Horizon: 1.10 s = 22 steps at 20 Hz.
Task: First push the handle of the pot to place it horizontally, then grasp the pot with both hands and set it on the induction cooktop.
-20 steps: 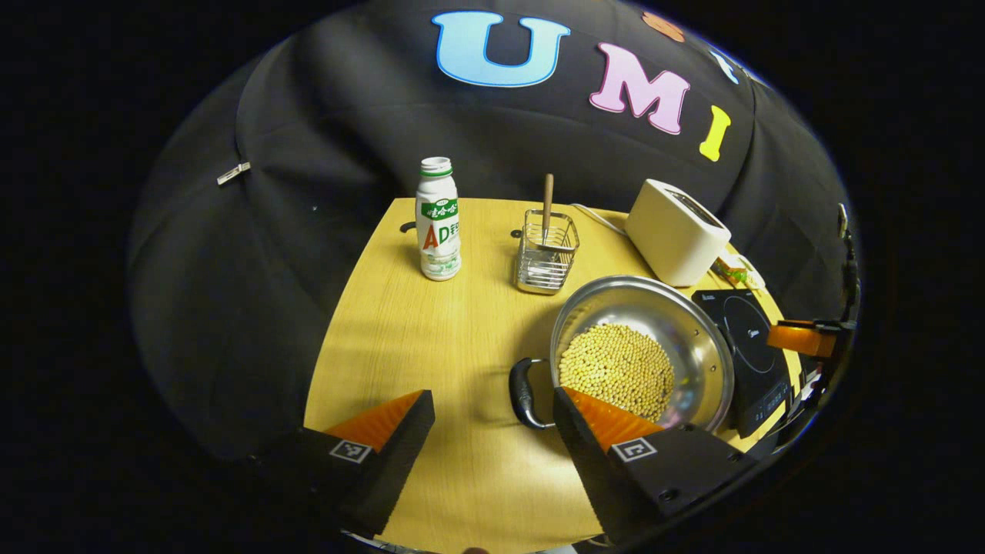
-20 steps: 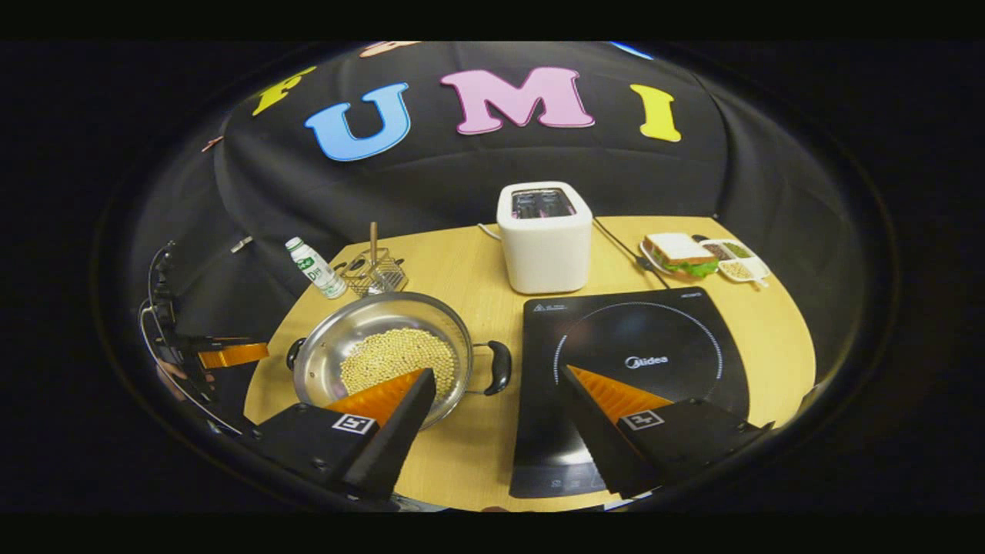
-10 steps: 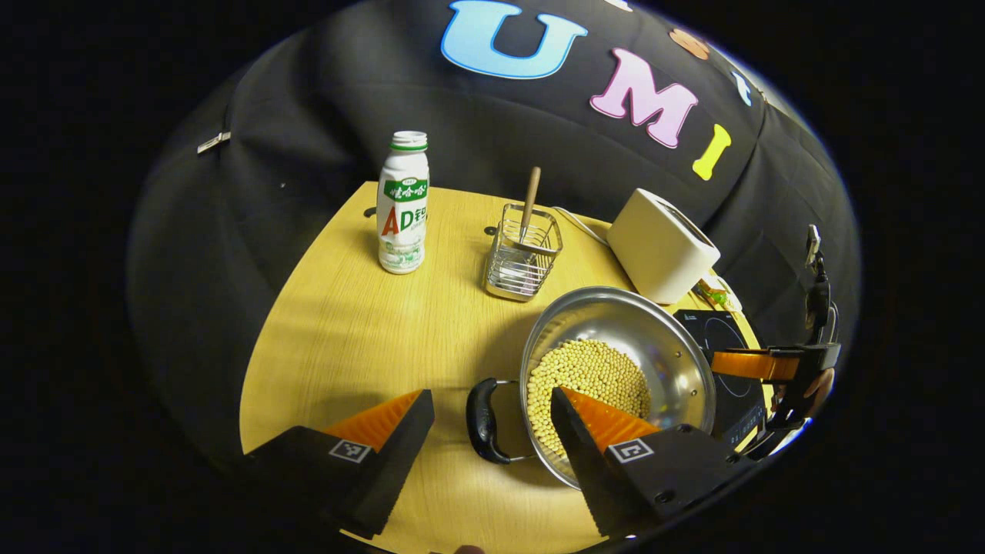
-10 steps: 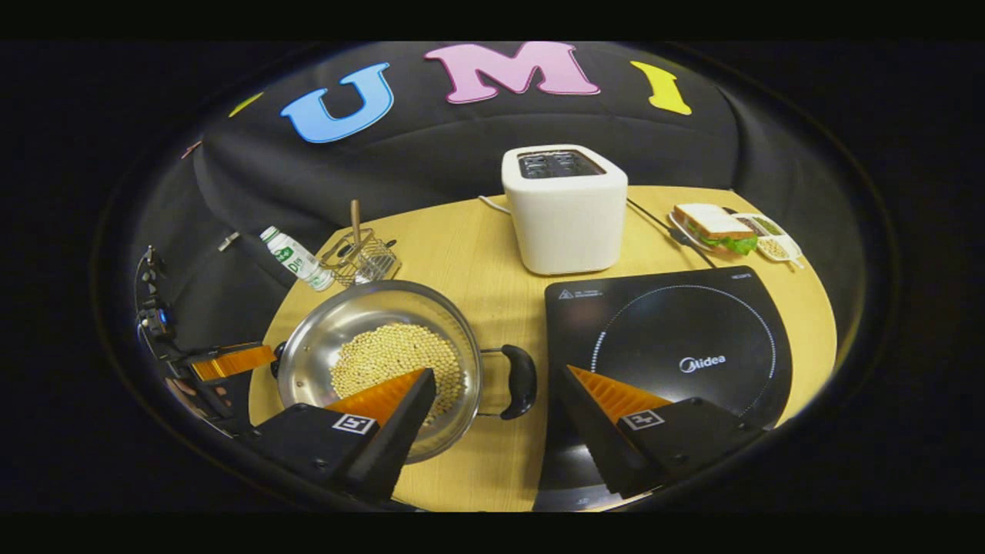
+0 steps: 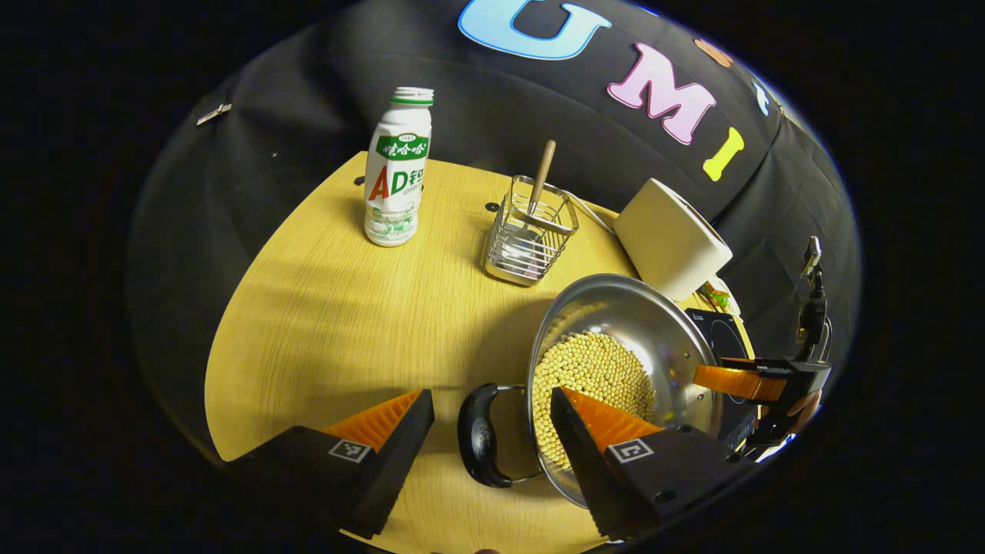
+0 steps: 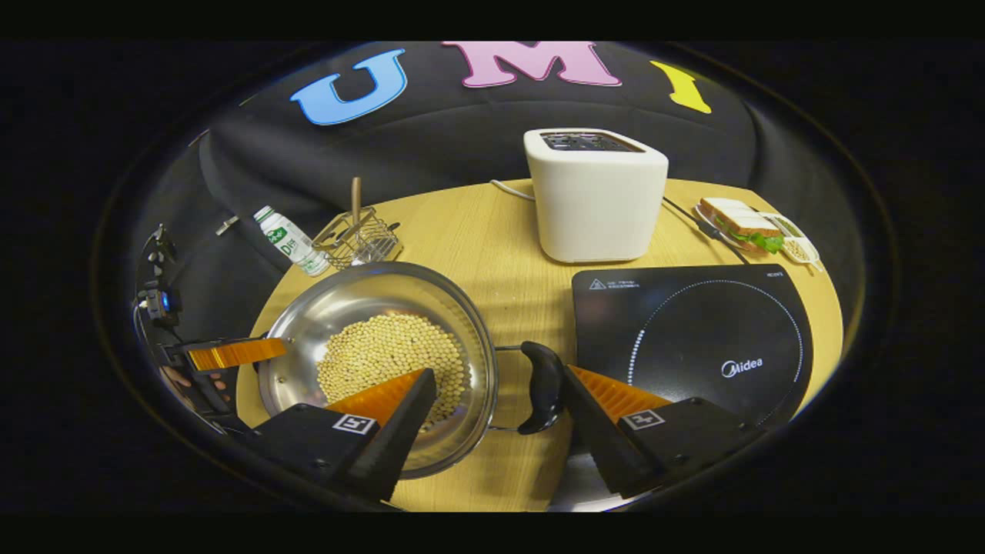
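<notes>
Pot [image 5: 623, 362] of pale beans sits on the table [image 5: 346, 308] in the left gripper view, low and right of centre. It is a shiny steel pot with a dark loop handle [image 5: 479, 435] on the near-left side. The left hand-held gripper [image 5: 492, 404] has its fingers spread wide apart, one on each side of that handle. The inner finger [image 5: 592, 419] overlaps the pot's rim and the beans; whether it touches them cannot be told. The handle lies in the gap, touching neither finger. Behind the pot stand a white bottle [image 5: 396, 169], a wire basket [image 5: 531, 238] with a wooden-handled utensil in it, and a white toaster [image 5: 669, 235]. Just past the pot's far side is an edge of the black cooktop [image 5: 719, 327]. The other hand-held gripper [image 5: 758, 381] shows at the pot's far rim.

In the right gripper view, the pot [image 6: 377, 346] sits on the table [image 6: 492, 246] to the left, and the cooktop [image 6: 692, 338] lies flat to the right, close beside it but apart. The pot's second dark handle [image 6: 542, 377] points toward the cooktop, in the strip of table between them. The right hand-held gripper [image 6: 496, 385] is open wide around this handle. One finger [image 6: 385, 400] hangs over the beans, while the other seems to touch the handle's outer side. The toaster [image 6: 596, 196] stands behind the cooktop, with a sandwich [image 6: 739, 223] on a plate to its right. The bottle [image 6: 291, 240] and basket [image 6: 358, 238] sit behind the pot. At far left, the left hand-held gripper [image 6: 231, 352] reaches the pot's rim, a person's hand [image 6: 192, 381] holding it.
</notes>
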Tool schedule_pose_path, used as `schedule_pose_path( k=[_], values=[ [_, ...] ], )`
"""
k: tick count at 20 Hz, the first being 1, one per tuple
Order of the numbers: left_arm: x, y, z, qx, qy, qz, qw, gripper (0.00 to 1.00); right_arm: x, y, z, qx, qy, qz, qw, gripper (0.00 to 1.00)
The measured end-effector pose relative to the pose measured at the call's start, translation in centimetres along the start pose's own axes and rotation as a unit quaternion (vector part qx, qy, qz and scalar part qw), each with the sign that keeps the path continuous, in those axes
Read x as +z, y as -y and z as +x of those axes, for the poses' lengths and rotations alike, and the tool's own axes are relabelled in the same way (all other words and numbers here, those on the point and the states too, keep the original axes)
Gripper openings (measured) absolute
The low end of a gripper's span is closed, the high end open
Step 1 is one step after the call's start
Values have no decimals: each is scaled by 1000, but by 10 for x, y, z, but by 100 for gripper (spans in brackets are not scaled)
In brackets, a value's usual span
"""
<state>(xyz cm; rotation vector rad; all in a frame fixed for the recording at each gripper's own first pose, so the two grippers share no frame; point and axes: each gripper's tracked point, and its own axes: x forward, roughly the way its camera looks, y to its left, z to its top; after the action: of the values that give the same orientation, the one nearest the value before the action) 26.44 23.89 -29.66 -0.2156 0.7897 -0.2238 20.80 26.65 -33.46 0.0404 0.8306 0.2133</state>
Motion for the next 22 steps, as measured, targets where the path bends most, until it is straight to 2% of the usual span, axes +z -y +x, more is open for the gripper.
schedule_pose_path(
  k=[1,2,5,6,7,8,11,12,13,14,15,16,18,19,21,22],
  values=[
    [-1,-1,3,-1,-3,0,1000,93,-2,-2,3,0,-3,2,1000,100],
    [-2,-1,6,-4,-6,0,1000,93,-3,-4,4,1,-7,1,1000,97],
    [-11,0,13,-15,-24,-1,1000,96,-15,-9,13,2,-25,-11,1000,97],
    [-13,0,16,-15,-28,-2,999,95,-17,-10,16,0,-26,-14,1000,88],
    [-11,-8,20,0,-26,-2,1000,95,-17,-11,18,-4,-24,-15,1000,84],
    [-11,-9,21,3,-24,-3,1000,94,-18,-15,21,-5,-23,-14,1000,67],
    [-14,-24,22,18,-31,-2,999,87,-21,-11,28,-29,-27,-14,999,69],
    [-16,-27,24,23,-33,-6,999,80,-21,-11,30,-36,-19,-9,999,61],
    [-15,-31,24,28,-25,-14,999,76,-19,-11,26,-44,-17,-7,999,65],
    [-13,-33,25,33,-16,-26,999,71,-19,-13,30,-49,-12,-5,999,61],
    [-13,-36,26,41,-10,-35,999,75,-18,-13,30,-53,-6,-6,999,65],
    [-12,-37,25,44,3,-42,998,66,-18,-13,29,-56,1,-8,998,65],
    [-13,-37,24,46,6,-43,998,65,-17,-13,28,-57,12,-16,998,65],
    [-14,-37,26,45,5,-39,998,65,-19,-13,33,-55,8,-12,998,61],
    [-13,-38,26,45,6,-39,998,64,-15,-12,31,-55,2,-2,998,62],
    [-12,-38,24,44,8,-38,998,63,-18,-15,30,-54,-4,-2,999,58]
  ],
)
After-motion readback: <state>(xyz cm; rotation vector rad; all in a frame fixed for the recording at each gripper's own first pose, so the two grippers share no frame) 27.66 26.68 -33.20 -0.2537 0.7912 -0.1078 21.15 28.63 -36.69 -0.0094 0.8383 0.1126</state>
